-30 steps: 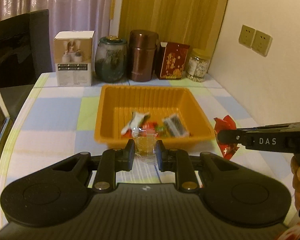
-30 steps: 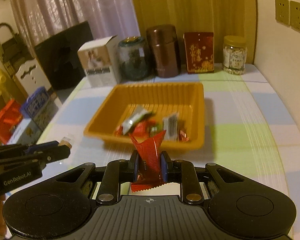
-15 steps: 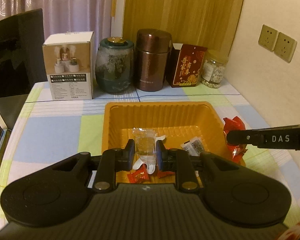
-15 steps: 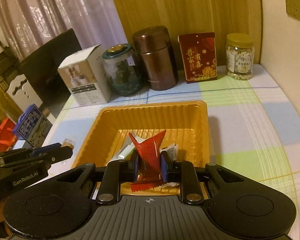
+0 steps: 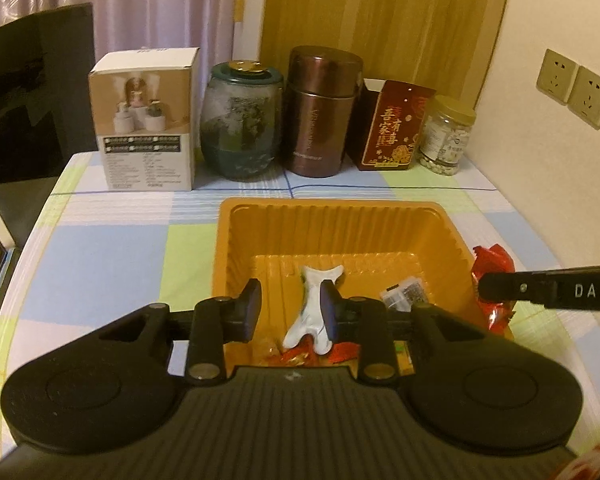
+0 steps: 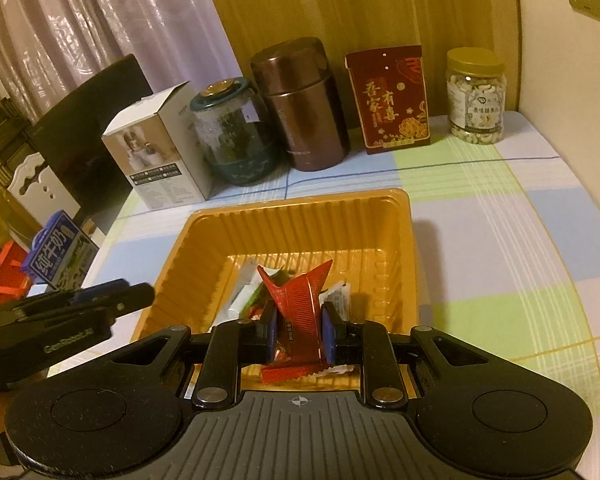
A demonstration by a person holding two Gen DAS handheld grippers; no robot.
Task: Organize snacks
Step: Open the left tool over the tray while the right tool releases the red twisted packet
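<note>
An orange tray [image 5: 340,216] [image 6: 300,216] sits mid-table and holds several wrapped snacks, among them a white wrapper [image 5: 314,304] and a dark packet [image 5: 404,294]. My left gripper [image 5: 290,310] is open and empty above the tray's near part. My right gripper [image 6: 298,334] is shut on a red snack packet [image 6: 300,300] and holds it over the tray's near edge. In the left wrist view the right gripper [image 5: 548,290] enters from the right with the red packet [image 5: 494,258] at the tray's right rim. The left gripper [image 6: 80,308] shows at the left of the right wrist view.
Along the back stand a white box [image 5: 146,120], a green glass jar [image 5: 242,120], a brown canister [image 5: 322,112], a red box [image 5: 396,128] and a nut jar [image 5: 446,136]. A dark chair [image 5: 32,88] is at the left. A milk carton [image 6: 56,256] is beside the table.
My left gripper opened and let go of the clear-wrapped candy, which is no longer between its fingers. Both grippers moved forward over the tray. The right one still holds the red packet.
</note>
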